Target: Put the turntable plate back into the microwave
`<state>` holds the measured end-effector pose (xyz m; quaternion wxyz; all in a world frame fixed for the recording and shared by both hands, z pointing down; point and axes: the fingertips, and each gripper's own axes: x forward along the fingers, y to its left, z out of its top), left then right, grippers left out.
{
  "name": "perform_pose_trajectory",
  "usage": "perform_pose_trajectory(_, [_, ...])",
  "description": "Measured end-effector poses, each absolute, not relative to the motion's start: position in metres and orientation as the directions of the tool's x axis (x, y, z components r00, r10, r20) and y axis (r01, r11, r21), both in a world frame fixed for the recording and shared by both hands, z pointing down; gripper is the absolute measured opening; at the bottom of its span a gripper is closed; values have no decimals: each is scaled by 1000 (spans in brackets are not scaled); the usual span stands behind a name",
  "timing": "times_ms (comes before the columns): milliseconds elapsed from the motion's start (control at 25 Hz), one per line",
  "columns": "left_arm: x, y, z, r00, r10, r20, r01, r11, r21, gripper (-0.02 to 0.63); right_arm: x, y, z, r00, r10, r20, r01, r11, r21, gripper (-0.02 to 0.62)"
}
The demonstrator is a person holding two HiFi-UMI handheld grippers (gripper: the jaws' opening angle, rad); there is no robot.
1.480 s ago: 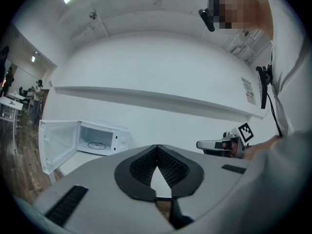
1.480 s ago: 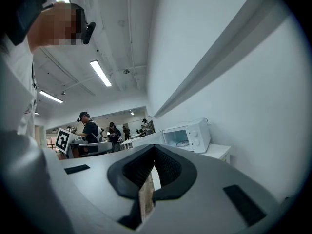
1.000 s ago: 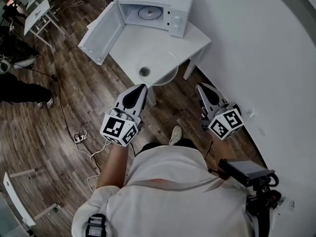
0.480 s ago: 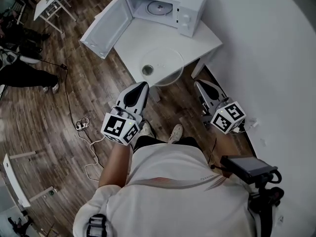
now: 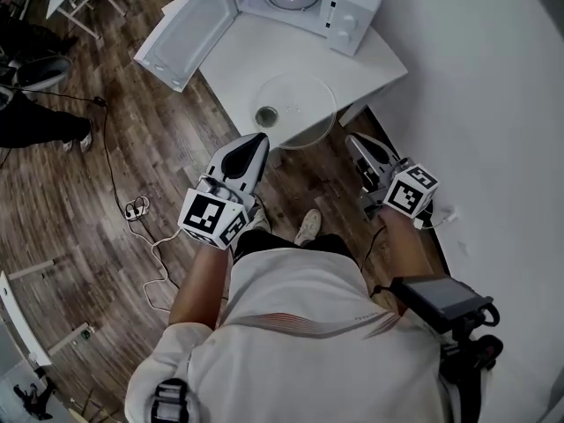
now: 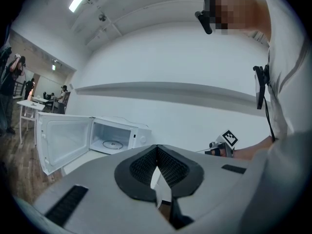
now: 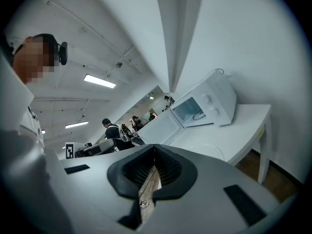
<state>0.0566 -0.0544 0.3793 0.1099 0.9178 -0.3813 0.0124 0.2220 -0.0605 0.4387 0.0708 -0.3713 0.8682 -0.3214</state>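
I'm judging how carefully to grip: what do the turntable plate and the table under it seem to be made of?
The turntable plate looks like clear glass: the white top shows through it, and its round rim catches the light. The table looks like matte white painted or laminated board, smooth with no grain showing. Which of the two it is, the look leaves open.

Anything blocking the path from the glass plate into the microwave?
Nothing visible. The glass turntable plate lies on the white table, bare tabletop runs to the microwave, and its door stands swung wide open to the left.
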Motion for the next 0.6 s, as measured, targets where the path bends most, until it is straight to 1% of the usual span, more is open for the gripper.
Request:
perform_pose_trajectory(200, [48,-54,385,695,-709,125,-716,-664,216,11,223,-68,467,-732,-663,156,-558,452,-696,6])
perform_pose_trajectory(480, [53,-53,407,673,-723,154,-736,-634,239,11,238,-79,543,-735,-648,201,-490,302,-818,83])
perform_pose_trajectory(600, [53,-65,426,662,-730,172,-746,-619,246,11,234,-95,583,-747,-640,179,-427,256,-867,118])
